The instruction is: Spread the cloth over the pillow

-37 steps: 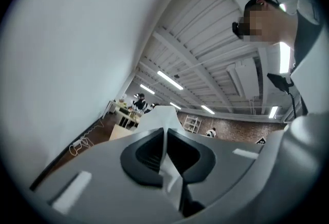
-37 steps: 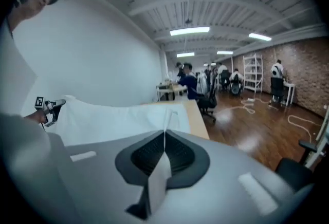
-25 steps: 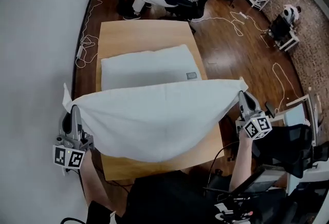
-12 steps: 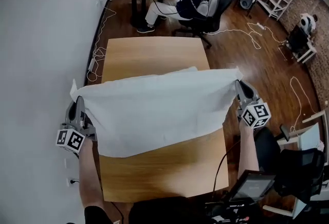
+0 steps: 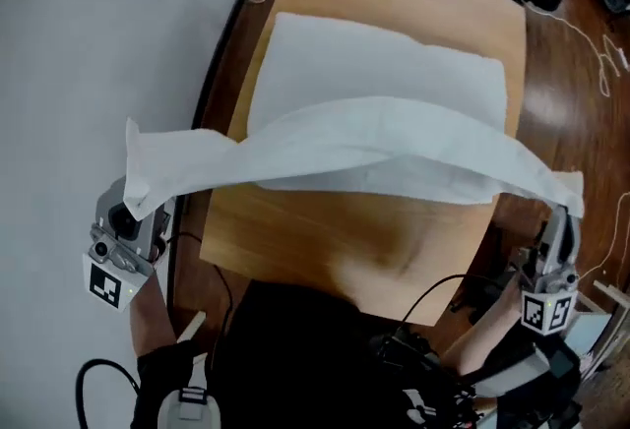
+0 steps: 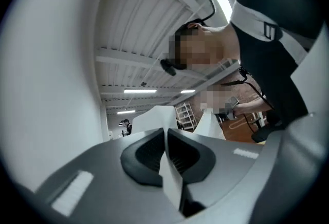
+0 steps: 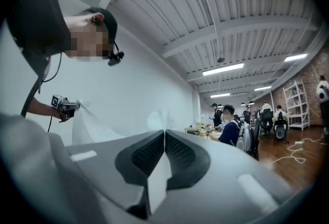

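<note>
Head view shows the white cloth [image 5: 394, 147] stretched in the air as a long, loosely folded band between the two tools, running from a raised corner at the left down to the right. It crosses over the near part of the white pillow [image 5: 384, 63], which lies flat on the wooden bench [image 5: 335, 230].

The left hand-held gripper [image 5: 136, 209] pinches the cloth's left corner, and a flap of fabric stands up past it. The right hand-held gripper [image 5: 559, 215] pinches the opposite end. In each gripper view the jaws are pressed together on a thin fold of white fabric.

The cloth hides the near edge of the pillow, and I cannot tell whether the two touch there. The top of the frame cuts off the far end of the bench. In the head view the cloth corner covers the left jaws.
</note>
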A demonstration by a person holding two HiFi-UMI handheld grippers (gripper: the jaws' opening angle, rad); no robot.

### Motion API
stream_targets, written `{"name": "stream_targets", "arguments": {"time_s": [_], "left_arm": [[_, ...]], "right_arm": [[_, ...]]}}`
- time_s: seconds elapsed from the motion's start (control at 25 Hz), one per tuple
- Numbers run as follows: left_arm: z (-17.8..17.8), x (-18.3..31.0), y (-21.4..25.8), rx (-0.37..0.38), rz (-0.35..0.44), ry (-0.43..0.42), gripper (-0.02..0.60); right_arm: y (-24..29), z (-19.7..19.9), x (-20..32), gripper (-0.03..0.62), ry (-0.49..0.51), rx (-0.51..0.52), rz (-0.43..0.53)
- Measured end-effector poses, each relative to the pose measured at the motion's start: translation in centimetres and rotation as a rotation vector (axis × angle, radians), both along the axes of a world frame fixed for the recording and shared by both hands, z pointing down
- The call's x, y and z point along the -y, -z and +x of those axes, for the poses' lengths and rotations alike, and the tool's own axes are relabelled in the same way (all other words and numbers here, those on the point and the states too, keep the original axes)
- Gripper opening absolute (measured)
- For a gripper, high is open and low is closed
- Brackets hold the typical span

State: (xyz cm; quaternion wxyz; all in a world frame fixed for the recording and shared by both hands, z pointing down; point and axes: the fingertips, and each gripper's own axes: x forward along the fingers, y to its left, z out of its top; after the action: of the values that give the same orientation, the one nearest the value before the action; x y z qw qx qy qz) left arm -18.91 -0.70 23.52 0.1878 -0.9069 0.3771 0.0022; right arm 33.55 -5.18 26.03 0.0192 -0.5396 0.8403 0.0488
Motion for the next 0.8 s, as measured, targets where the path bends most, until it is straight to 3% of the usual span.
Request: {"name": "stream_targets", "arguments": {"time_s": [0.08,0.2,0.28,0.4,0.48,0.56,0.64,0.8], "left_arm": [[-1.2,-3.8,1.8,0.034,0.012,0.029,0.006],[-2.8,-6.1,3.7,-0.037,0.053,0.092,0.006],[-5.2,-7.1,2.2,-0.009,0.055,0.173,0.006],[-11.2,-8.2,-4.3,0.077,-0.093,0.321,0.006],[-13.6,-8.9,-5.7,0.098,-0.168,0.361,0.006],[-12.4,-9.4,-2.7,0.103,-0.133,0.304,0.006],[-8.8,-9.3,2.0,0.096,-0.066,0.194,0.006],[-4.5,-7.2,9.8,-0.076,0.040,0.004,0.006]], "right_arm": [[-0.2,-1.7,-1.8,0.008,0.004,0.009,0.015],[-1.0,-2.9,-2.9,0.008,-0.003,0.001,0.014],[-1.6,-3.7,-3.9,0.008,-0.001,-0.017,0.005],[-2.6,-5.5,-6.1,0.008,0.032,-0.036,-0.040],[-3.2,-7.7,-6.6,0.008,0.067,-0.055,-0.066],[-3.0,-9.6,-7.1,0.008,0.072,-0.088,-0.060],[-1.2,-9.4,-8.1,0.008,0.027,-0.112,-0.031],[4.2,-3.9,-10.4,0.008,-0.118,-0.116,0.071]]}}
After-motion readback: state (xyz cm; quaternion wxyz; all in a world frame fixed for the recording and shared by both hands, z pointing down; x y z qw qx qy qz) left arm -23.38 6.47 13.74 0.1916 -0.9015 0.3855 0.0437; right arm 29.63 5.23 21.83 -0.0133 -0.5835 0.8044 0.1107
